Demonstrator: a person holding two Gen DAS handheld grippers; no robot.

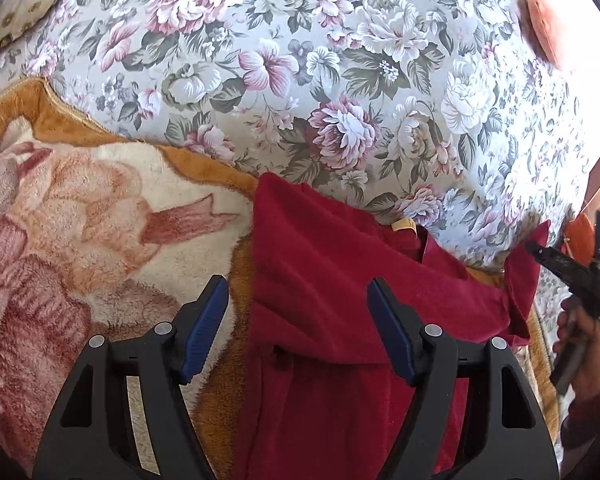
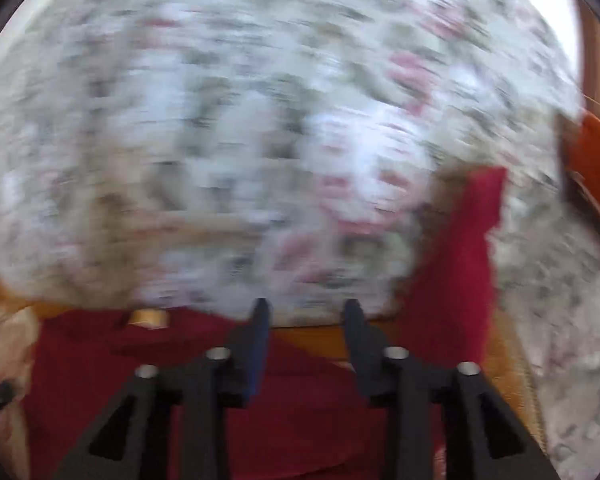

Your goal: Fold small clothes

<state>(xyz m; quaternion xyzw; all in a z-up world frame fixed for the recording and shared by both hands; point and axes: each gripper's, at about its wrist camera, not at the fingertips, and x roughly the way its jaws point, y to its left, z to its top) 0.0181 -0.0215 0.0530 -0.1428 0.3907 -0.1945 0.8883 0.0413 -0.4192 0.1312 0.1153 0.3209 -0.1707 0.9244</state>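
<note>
left gripper (image 1: 298,328): fingers wide, empty, straddling left edge of red garment (image 1: 340,280) | plush blanket (image 1: 80,220) left of fingers, floral sheet (image 1: 300,60) ahead | right gripper (image 2: 306,344): fingers parted, empty, above garment; view blurred

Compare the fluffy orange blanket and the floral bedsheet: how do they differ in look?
The fluffy orange blanket has a plush pile; the floral bedsheet looks smooth and flat. The blanket shows one large pink-and-cream motif with an orange border; the sheet repeats many small flowers on grey. Both lie under the dark red garment.
</note>
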